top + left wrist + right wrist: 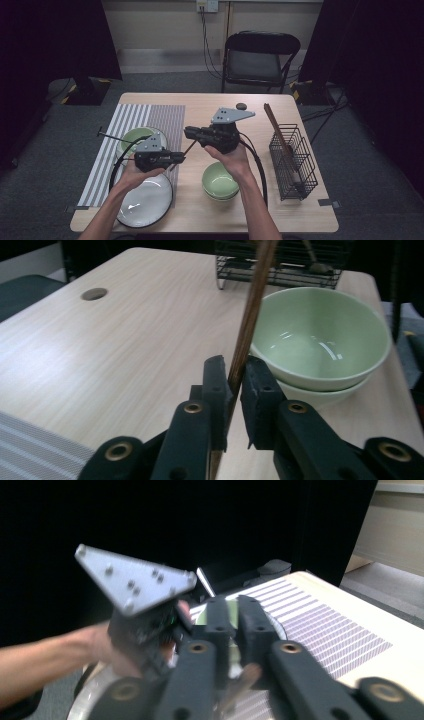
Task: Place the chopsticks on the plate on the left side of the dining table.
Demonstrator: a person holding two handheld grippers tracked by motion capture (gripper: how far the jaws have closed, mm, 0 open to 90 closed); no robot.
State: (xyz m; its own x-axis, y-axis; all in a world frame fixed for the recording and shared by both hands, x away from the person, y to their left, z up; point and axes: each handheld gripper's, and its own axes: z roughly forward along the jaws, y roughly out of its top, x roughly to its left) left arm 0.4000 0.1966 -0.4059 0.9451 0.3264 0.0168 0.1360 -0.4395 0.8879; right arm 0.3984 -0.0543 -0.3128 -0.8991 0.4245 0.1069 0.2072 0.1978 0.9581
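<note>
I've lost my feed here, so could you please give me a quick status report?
Left gripper shut on chopstick, above the table. Right gripper around same stick, grip unclear. Stacked green bowls close beside.

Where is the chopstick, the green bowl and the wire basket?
chopstick (pixel 248 322), left gripper view, middle of the brown stick.
green bowl (pixel 320 337), left gripper view, inside wall.
wire basket (pixel 293 156), high view, near side wall.

Pale wooden worktop (pixel 200 210); striped mat (pixel 127 120) along its left edge; stacked green bowls (pixel 220 181) near front; wire basket (pixel 292 160) by right edge.
</note>
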